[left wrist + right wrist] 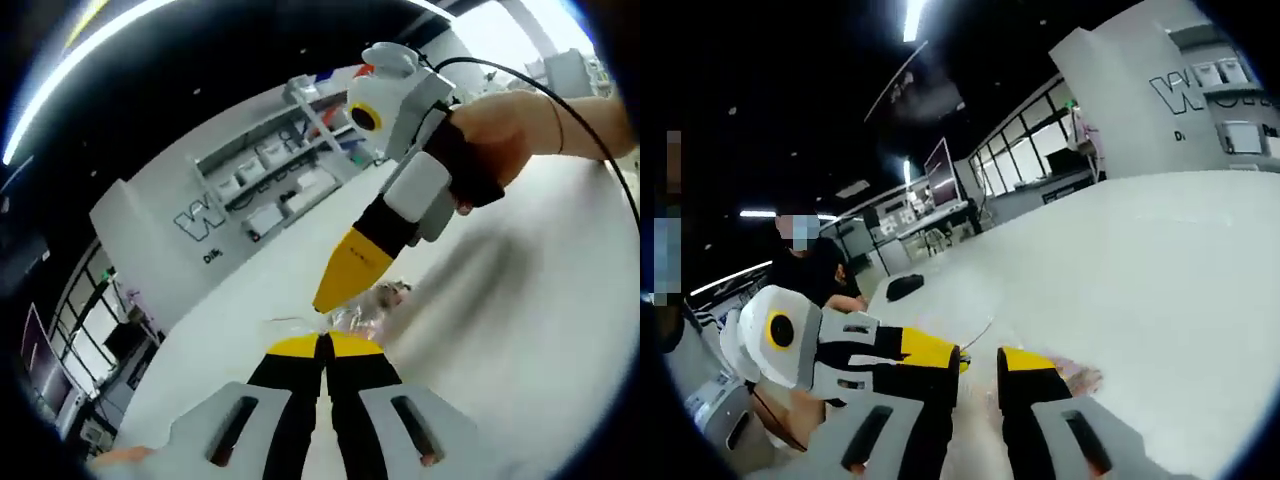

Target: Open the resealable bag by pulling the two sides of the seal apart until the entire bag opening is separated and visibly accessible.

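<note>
A clear resealable bag (pixel 368 312) with pinkish contents lies on the white table (pixel 520 330). In the left gripper view my left gripper (pixel 325 343) is shut, its yellow tips pressed together on the bag's near edge. My right gripper (pixel 322 300), held by a hand, comes down from the upper right, its yellow tip at the bag just above the left one. In the right gripper view my right gripper (pixel 980 362) shows a narrow gap between its jaws. The left gripper (pixel 952 358) lies across from the left, tip by that gap. The bag's contents (pixel 1080 378) peek out on the right.
A white wall unit (pixel 250 190) with shelves and dark letters stands beyond the table. A black cable (pixel 560 100) runs from the right gripper. A small dark object (pixel 905 287) sits far off on the table, and a person (pixel 815 270) is at its left edge.
</note>
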### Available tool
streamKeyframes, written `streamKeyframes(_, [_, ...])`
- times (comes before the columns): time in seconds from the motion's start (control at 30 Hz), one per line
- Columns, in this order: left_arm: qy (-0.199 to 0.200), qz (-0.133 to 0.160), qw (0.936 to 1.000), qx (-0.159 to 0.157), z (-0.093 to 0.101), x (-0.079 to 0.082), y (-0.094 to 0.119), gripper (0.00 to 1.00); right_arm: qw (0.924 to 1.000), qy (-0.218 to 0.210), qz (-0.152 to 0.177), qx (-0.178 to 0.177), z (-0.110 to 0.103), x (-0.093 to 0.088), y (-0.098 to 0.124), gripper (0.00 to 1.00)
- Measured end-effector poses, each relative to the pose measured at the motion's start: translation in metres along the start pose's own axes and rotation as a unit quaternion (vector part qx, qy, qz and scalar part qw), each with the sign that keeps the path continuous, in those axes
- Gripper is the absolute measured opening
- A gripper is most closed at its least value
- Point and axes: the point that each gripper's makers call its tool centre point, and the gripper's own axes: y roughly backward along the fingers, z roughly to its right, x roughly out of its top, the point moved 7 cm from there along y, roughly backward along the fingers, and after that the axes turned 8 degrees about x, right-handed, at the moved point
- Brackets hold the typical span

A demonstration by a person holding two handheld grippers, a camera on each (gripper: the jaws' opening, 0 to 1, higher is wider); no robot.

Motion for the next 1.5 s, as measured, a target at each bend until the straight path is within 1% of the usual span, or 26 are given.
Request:
streamKeyframes(0.1, [-0.019,-0.003,0.9998,0.004,0.004,0.001,0.0,0.02,1.0,-0.007,-0.001,0.004,0.0,0.001,-0.003,0.12])
streamKeyframes(0.33, [-0.03,-0.002,0.9995,0.005,0.004,0.001,-0.001,0.02,0.9999,-0.014,-0.008,0.002,0.004,0.003,-0.009,0.12])
streamKeyframes(0.53, [-0.032,-0.002,0.9995,0.006,0.004,0.001,-0.001,0.02,0.9998,-0.017,-0.007,0.0,0.006,0.005,-0.009,0.12])
streamKeyframes(0.73, [-0.04,-0.004,0.9992,0.008,0.006,0.0,0.0,0.02,0.9998,-0.017,-0.013,0.002,0.004,0.004,-0.012,0.11])
streamKeyframes(0.9, [-0.048,-0.004,0.9988,0.011,0.007,0.001,0.001,0.02,0.9996,-0.013,-0.026,-0.005,0.007,0.002,-0.014,0.09])
streamKeyframes(1.0, [-0.057,-0.005,0.9982,0.015,0.007,0.002,0.001,0.02,0.9995,-0.016,-0.025,-0.005,0.006,0.001,-0.013,0.06])
streamKeyframes(1.17, [-0.067,-0.007,0.9975,0.02,0.007,0.003,0.001,0.02,0.9996,-0.015,-0.024,-0.005,0.006,0.001,-0.013,0.03])
streamKeyframes(1.3, [-0.077,-0.009,0.9967,0.023,0.007,0.004,0.002,0.02,0.9996,-0.017,-0.021,-0.003,0.004,0.002,-0.013,0.04])
streamKeyframes(1.43, [-0.086,-0.013,0.9959,0.027,0.007,0.005,0.001,0.02,0.9996,-0.021,-0.02,-0.001,0.005,0.007,-0.014,0.09])
streamKeyframes(1.5, [-0.091,-0.016,0.9953,0.027,0.007,0.005,0.001,0.02,0.9996,-0.018,-0.021,-0.001,0.002,0.01,-0.014,0.09])
